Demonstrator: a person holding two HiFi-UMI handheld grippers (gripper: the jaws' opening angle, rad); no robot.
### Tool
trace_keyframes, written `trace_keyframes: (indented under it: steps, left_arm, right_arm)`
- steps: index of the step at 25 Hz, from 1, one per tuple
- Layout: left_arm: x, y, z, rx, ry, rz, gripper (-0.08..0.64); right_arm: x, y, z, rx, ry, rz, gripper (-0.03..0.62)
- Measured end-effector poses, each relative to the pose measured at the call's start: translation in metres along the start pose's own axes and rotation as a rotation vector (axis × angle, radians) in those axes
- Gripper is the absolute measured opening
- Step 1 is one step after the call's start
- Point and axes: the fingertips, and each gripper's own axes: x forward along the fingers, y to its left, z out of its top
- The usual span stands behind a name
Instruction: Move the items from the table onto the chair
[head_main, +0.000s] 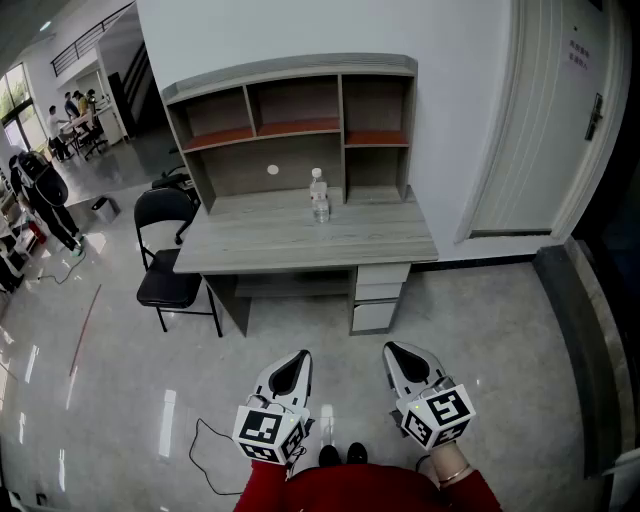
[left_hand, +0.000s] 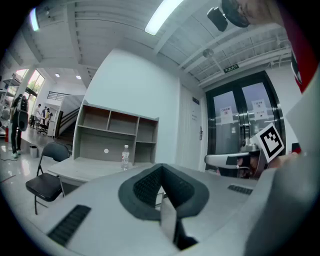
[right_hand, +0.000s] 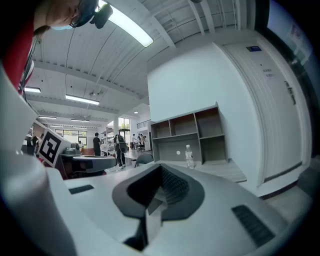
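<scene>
A clear water bottle (head_main: 319, 195) stands upright near the middle of the grey desk (head_main: 270, 245). The same bottle (left_hand: 125, 157) (right_hand: 189, 157) appears small and far off in both gripper views. A black folding chair (head_main: 168, 260) stands at the desk's left end. My left gripper (head_main: 297, 362) and right gripper (head_main: 395, 352) are held close to my body, well short of the desk and side by side over the floor. Both are shut with nothing between the jaws, as the left gripper (left_hand: 162, 187) and right gripper (right_hand: 159, 187) show in their own views.
The desk carries a hutch of open shelves (head_main: 290, 110) with a white round spot (head_main: 273, 170) on its back panel. Drawers (head_main: 378, 295) sit under the desk's right side. A door (head_main: 555, 120) is to the right. A cable (head_main: 205, 450) lies on the glossy floor, and people (head_main: 40, 190) stand far left.
</scene>
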Motion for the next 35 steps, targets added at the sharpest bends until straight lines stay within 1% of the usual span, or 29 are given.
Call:
trace_keyframes:
  steps: [6, 12, 16, 19, 23, 28, 31, 35]
  left_arm:
    - [0.003, 0.002, -0.001, 0.001, 0.003, -0.007, 0.008]
    - [0.004, 0.005, -0.003, -0.011, 0.008, 0.003, 0.008]
    - [0.007, 0.006, -0.006, -0.019, 0.014, 0.01, 0.008]
    - [0.015, 0.005, -0.007, -0.01, 0.019, 0.015, 0.008]
    - [0.031, 0.008, -0.002, 0.0, 0.02, 0.026, 0.008]
    - [0.058, 0.018, 0.004, 0.021, 0.022, 0.052, 0.008]
    - [0.078, 0.033, 0.004, 0.032, 0.035, 0.062, 0.008]
    - [0.123, 0.06, 0.001, 0.032, 0.051, 0.059, 0.008]
  right_arm:
    - [0.003, -0.002, -0.003, 0.0, 0.0, -0.01, 0.011]
    - [0.003, -0.004, -0.007, 0.004, 0.012, -0.01, 0.011]
    - [0.005, -0.008, -0.01, 0.03, 0.022, 0.002, 0.011]
    - [0.008, -0.016, -0.017, 0.049, 0.048, 0.005, 0.012]
    - [0.013, -0.033, -0.018, 0.07, 0.066, -0.004, 0.012]
    - [0.031, -0.049, -0.015, 0.059, 0.065, 0.024, 0.012]
    - [0.05, -0.056, -0.013, 0.074, 0.057, 0.038, 0.012]
    - [0.093, -0.078, -0.014, 0.076, 0.062, 0.041, 0.012]
